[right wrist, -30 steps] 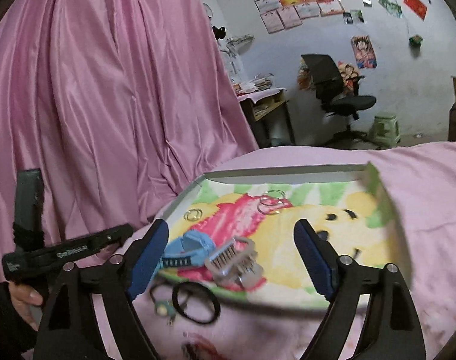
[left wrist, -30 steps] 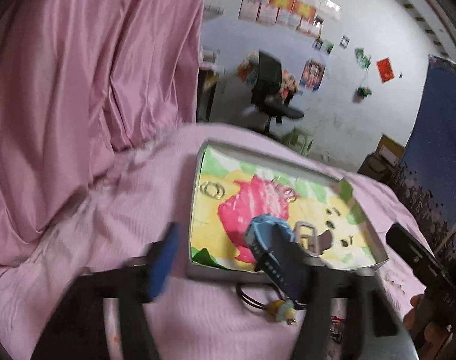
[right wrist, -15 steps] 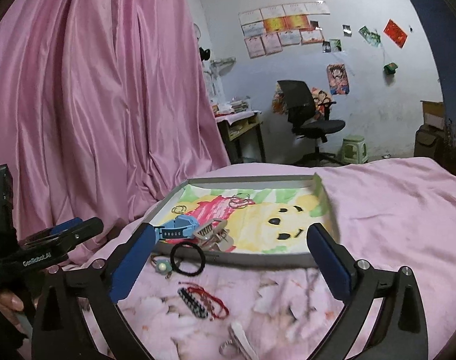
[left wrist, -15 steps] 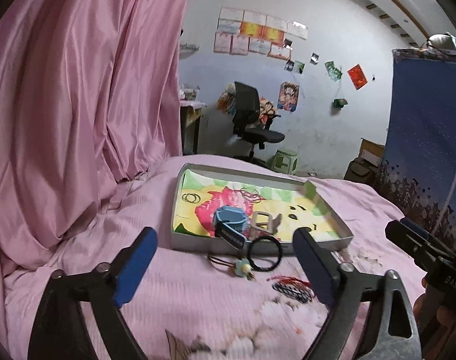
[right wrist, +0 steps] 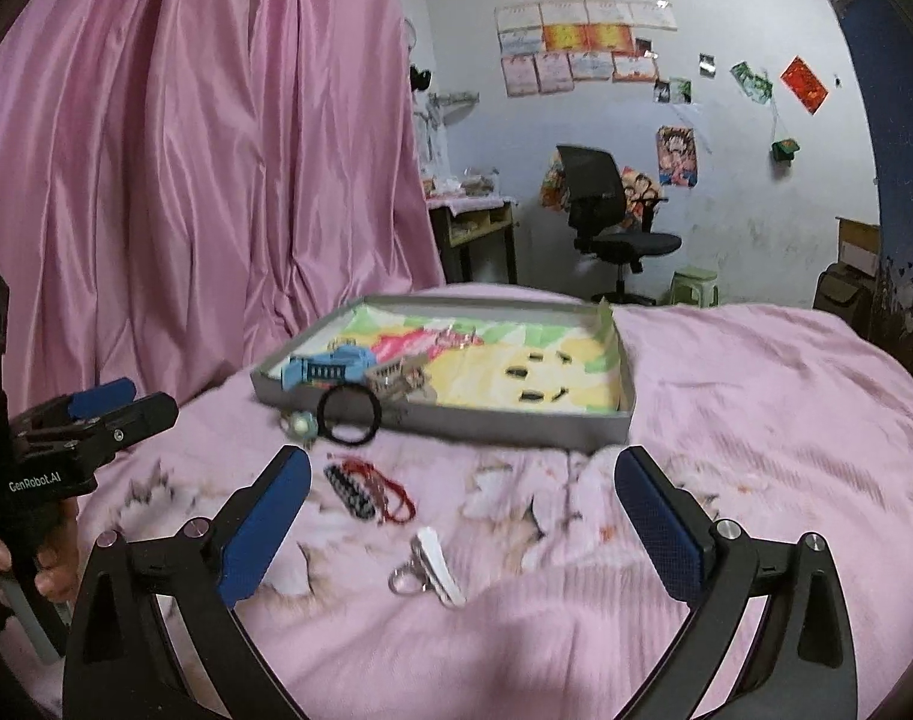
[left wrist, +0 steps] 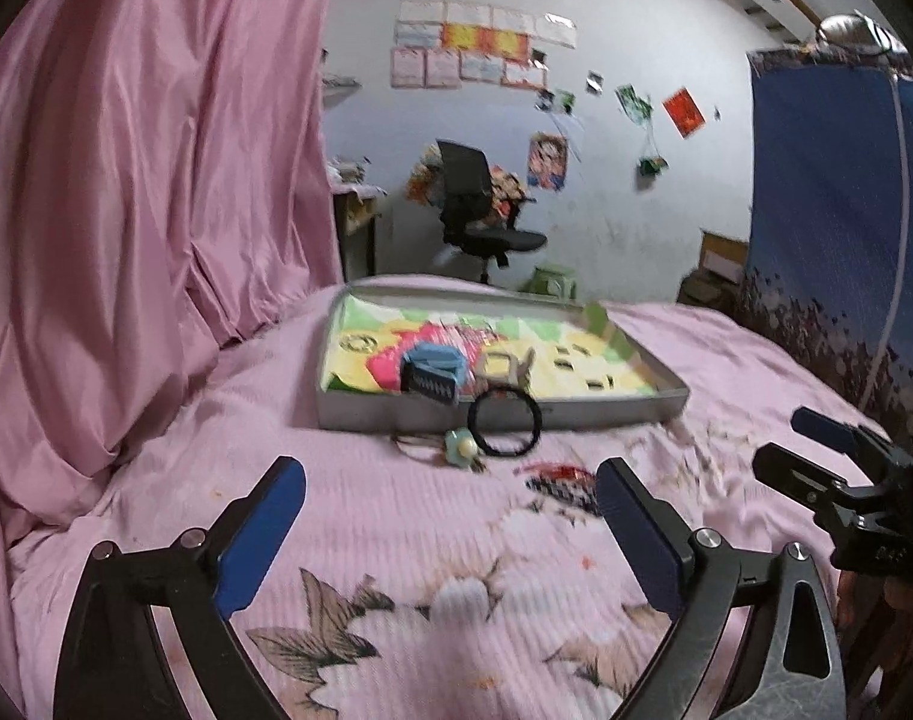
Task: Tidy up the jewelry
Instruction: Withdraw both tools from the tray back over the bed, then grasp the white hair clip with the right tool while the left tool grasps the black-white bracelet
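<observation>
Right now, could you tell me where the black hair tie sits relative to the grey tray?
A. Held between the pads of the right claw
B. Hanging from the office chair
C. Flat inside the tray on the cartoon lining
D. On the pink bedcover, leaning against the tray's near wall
D: the black hair tie stands on the pink bedcover against the near wall of the grey tray, and the right claw is open and empty.

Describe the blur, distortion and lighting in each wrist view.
Left wrist view: fisheye bends the walls, dark corners; the tray and black hair tie are smeared, the left gripper sharper. Right wrist view: same bending, dim flat light; the white clip and bedspread are soft, the right gripper crisp.
</observation>
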Motion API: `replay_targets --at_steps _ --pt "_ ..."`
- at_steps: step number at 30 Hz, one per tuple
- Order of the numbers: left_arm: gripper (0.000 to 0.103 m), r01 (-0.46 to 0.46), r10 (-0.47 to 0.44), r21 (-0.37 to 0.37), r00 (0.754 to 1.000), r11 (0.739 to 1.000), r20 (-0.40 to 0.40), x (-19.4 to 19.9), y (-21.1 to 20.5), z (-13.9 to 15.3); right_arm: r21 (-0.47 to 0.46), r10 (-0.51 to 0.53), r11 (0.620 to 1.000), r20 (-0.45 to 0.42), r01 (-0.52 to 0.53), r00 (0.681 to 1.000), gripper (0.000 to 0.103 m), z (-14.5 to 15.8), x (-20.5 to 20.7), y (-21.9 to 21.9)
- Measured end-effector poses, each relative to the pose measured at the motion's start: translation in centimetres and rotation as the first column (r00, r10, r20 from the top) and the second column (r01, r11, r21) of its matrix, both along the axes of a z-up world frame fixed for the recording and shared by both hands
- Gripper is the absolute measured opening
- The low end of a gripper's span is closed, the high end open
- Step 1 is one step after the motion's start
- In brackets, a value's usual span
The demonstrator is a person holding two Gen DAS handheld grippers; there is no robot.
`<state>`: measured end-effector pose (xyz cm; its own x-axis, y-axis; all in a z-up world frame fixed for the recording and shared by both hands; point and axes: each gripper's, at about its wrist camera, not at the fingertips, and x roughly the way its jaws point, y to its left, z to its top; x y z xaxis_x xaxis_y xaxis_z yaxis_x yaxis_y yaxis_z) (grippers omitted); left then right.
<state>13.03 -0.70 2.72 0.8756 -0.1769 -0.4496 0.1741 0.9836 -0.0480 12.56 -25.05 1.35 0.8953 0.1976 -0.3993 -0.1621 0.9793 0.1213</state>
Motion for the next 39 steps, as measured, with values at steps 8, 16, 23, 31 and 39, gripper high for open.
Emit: replay_targets --at_steps 8,16,23,31,39 --pt "0.098 0.091 -0.085 0.034 0.986 0.995 -0.143 1.6 -0.7 -1.8 -0.045 0.024 0.999 -0.106 -0.029 0.994 0.100 -1.6 0.7 0.2" --pt "0.097 0.152 -0.140 0.033 0.962 0.988 -0.235 3.4 -1.3 -2.9 -0.044 0.055 0.997 -0.195 -0.065 0.979 0.084 -2.9 1.7 0.5" --pt "0.079 0.228 -0.207 0.050 0.942 0.972 -0.263 4.3 -3.0 -2.8 -0.009 0.085 0.996 -0.259 -0.091 0.962 0.056 -4.2 2.6 0.4" --pt "0.064 0.310 -0.284 0.035 0.906 0.950 -0.313 5.6 -5.5 -3.1 -0.004 0.095 0.995 -0.326 -0.102 0.941 0.031 -5.0 3.1 0.5" --pt "0.059 0.340 -0.304 0.026 0.872 0.940 -0.384 7.3 -7.1 -3.9 0.000 0.126 0.991 -0.365 -0.136 0.922 0.024 -5.5 3.5 0.8"
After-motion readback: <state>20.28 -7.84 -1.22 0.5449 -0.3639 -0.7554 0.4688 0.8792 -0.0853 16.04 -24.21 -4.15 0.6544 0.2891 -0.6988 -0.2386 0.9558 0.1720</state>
